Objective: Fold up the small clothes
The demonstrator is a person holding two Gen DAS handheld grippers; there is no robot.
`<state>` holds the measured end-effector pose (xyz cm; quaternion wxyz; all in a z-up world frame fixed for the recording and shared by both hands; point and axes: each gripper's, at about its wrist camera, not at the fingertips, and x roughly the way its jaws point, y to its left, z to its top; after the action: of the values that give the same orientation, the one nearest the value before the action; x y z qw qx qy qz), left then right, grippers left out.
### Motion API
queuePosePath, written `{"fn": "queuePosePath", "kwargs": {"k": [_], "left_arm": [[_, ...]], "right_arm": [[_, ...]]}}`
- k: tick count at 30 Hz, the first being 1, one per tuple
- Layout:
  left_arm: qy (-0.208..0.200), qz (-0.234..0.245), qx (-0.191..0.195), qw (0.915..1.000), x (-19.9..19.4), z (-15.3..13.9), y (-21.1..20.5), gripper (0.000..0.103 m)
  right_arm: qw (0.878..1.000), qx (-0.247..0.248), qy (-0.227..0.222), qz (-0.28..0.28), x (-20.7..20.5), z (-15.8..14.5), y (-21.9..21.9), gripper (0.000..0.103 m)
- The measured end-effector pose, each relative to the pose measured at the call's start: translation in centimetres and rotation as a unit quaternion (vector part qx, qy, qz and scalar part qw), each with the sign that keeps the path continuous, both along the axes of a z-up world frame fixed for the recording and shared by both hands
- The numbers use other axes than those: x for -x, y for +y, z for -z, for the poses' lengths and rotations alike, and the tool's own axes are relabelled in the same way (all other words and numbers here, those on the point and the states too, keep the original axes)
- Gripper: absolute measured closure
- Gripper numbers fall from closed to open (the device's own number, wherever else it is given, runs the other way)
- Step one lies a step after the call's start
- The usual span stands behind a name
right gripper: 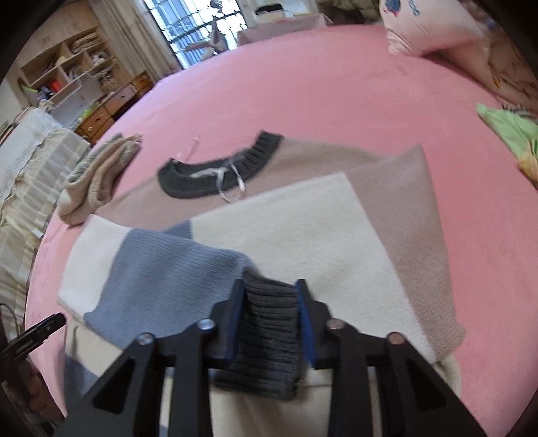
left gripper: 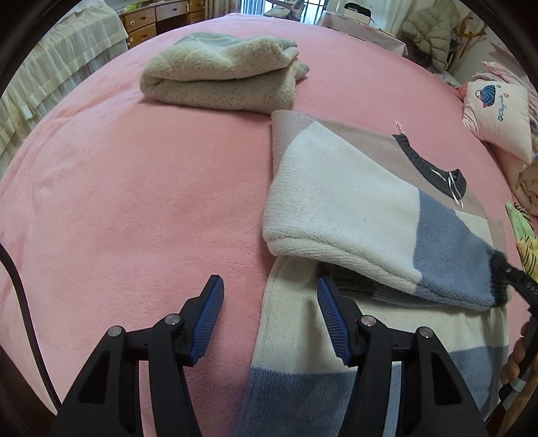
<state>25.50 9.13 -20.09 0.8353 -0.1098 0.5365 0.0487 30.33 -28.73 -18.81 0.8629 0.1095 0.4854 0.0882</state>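
Right tongs (right gripper: 267, 316) nearest the lens, blue pads clenched on the dark grey ribbed cuff (right gripper: 269, 322) of one sleeve (right gripper: 161, 269), cuff bunched between the pads and trailing down toward the camera. Sleeve banded blue and cream, drawn across the body of the colour-block sweater (right gripper: 302, 235). Sweater spread flat on the pink bed (right gripper: 336, 101), front up, dark ribbed neckline (right gripper: 222, 168) with a pale ribbon bow toward the far side, tan band at the shoulders, cream band below. Second sleeve folded over the body on the right of the right wrist view, tan at its far corner. Left tongs (left gripper: 270, 316) released, blue ribbed pads well apart, hanging over the near left edge of the sweater: one pad above bare pink cover, the other above cream knit, nothing between them; contact with the fabric not determinable. Folded sleeve in the left wrist view lying diagonally across the body, cream then blue, its grey cuff at the right edge meeting the black tip of the right tongs. Part of a hand (left gripper: 514, 359) visible at the lower right rim of that view. Folded beige fleece garment (left gripper: 222, 74) farther up the bed, just beside the sweater's far corner, apart from both tongs. Pink embroidered pillow (left gripper: 497, 114) at the right side of the bed; wooden drawers (left gripper: 148, 20) beyond the far edge.
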Motion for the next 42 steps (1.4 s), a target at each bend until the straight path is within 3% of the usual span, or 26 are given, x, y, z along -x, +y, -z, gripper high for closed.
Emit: {"fn": "queuePosePath", "kwargs": {"k": [8,11,15,22,24,28,33,37,40,42], "left_arm": [[-0.006,0.006,0.002,1.0000,-1.2,0.4,-0.9,0.046],[-0.009,0.012,0.001,0.9999,-1.5,0.3,-1.4,0.046],[-0.010,0.016,-0.005,0.9998,-1.8,0.4,-1.8,0.046],[-0.001,0.024,-0.016,0.9996,-2.7,1.2,-2.3,0.046],[-0.001,0.030,-0.026,0.9992,-2.8,1.2,-2.8,0.046],[-0.004,0.040,-0.042,0.9983,-3.3,1.5,-3.5,0.046],[-0.008,0.036,-0.045,0.9983,-4.2,1.8,-4.1,0.046],[-0.013,0.031,-0.035,0.9988,-4.6,1.8,-3.7,0.047],[-0.017,0.033,-0.007,0.9993,-4.5,2.0,-3.0,0.060],[-0.022,0.041,-0.009,0.9989,-4.4,1.9,-2.8,0.064]], "right_arm": [[0.993,0.049,-0.108,-0.011,-0.1,-8.2,0.3,0.080],[0.985,0.109,-0.131,0.005,-1.1,-9.6,0.0,0.079],[0.980,0.166,-0.110,0.019,-2.7,-8.0,-1.2,0.079],[0.972,0.229,-0.031,0.040,-4.8,-1.2,-3.0,0.067],[0.973,0.219,-0.031,0.059,-4.7,-1.2,-3.5,0.066],[0.983,0.154,-0.058,0.078,-3.0,-3.5,-4.6,0.058],[0.987,0.130,-0.065,0.072,-0.3,-4.9,-4.6,0.054],[0.990,0.108,-0.041,0.084,1.1,-3.6,-5.5,0.054],[0.993,0.075,-0.006,0.093,1.6,-1.5,-6.3,0.054],[0.994,0.040,0.009,0.099,1.7,-0.4,-6.8,0.054]]}}
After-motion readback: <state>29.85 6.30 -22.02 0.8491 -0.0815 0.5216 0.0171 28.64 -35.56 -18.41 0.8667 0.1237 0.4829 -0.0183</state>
